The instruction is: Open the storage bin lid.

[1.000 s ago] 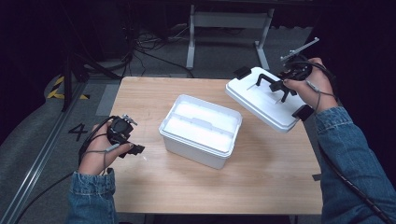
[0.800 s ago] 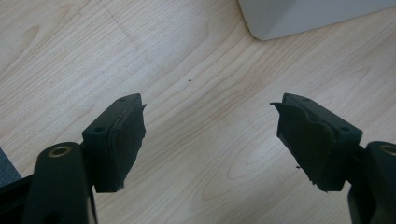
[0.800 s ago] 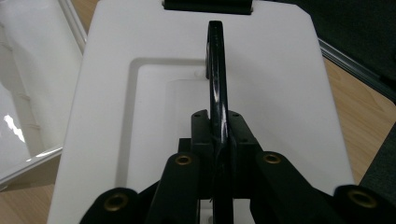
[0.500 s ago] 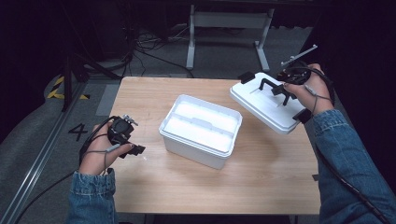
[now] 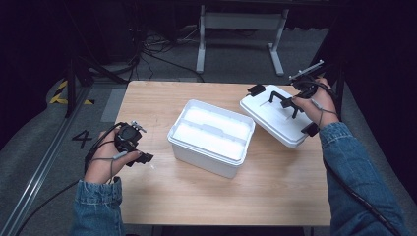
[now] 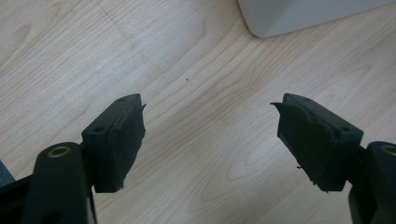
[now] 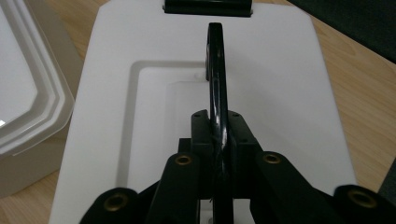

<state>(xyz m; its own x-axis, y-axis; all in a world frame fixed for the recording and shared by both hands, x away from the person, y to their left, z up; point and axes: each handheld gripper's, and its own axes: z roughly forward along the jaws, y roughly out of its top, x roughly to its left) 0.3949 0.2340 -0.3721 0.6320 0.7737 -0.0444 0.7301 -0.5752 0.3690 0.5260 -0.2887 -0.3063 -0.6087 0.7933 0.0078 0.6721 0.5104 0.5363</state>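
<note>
A white plastic box [image 5: 211,135] stands without its lid in the middle of the wooden table [image 5: 196,196]. Its white lid [image 5: 273,118] is at the right, tilted, with a black handle [image 5: 282,98] on top. My right gripper [image 5: 295,102] is shut on that handle; in the right gripper view the handle [image 7: 215,70] runs upright between the closed jaws of the right gripper [image 7: 219,135], above the lid [image 7: 285,93]. My left gripper [image 5: 142,158] lies at the table's left side, and in its own view the left gripper [image 6: 210,135] stands open over bare wood.
The lid carries black latches [image 5: 256,90] at its ends. A corner of the box [image 6: 299,16] lies ahead of the left gripper. A metal table frame [image 5: 241,22] stands on the floor behind, and cables trail to the left.
The right hand has come down with the lid, bringing it lower and a little nearer the table top. The left hand and the box have stayed put.
</note>
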